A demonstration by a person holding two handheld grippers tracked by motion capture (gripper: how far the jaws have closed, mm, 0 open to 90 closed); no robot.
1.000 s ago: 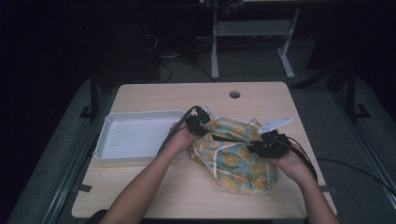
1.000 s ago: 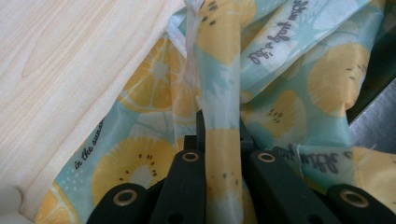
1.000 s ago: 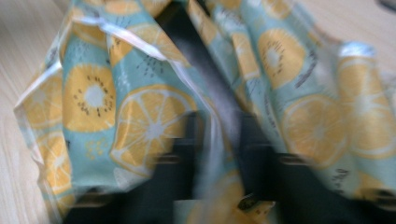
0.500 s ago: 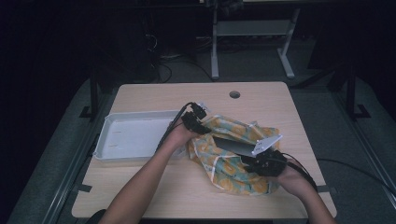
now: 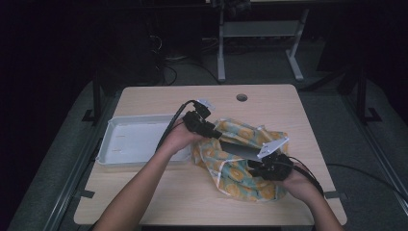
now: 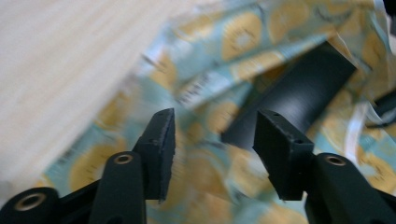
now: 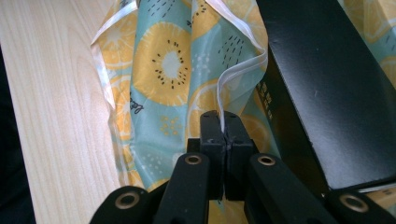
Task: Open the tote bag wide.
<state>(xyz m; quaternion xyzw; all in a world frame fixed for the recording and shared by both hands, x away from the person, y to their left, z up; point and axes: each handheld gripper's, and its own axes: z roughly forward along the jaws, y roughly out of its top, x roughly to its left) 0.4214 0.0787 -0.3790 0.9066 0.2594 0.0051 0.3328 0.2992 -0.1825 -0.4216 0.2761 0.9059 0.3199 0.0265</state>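
The wooden desk (image 5: 159,202) carries a white tray (image 5: 132,142) on its left side and, just right of the tray, a plastic bag (image 5: 240,173) printed with yellow citrus slices on pale blue. A flat black box (image 5: 239,149) lies at the bag's mouth. Small pale lettering runs along the box's edge in the right gripper view, too fine to read.

The right hand-held gripper (image 7: 220,122) is pressed together on the bag's clear rim, at the bag's near right side. The left hand-held gripper (image 6: 212,140) hangs over the bag's far left part; its jaws have just been opening and stand spread, with nothing pinched between them.
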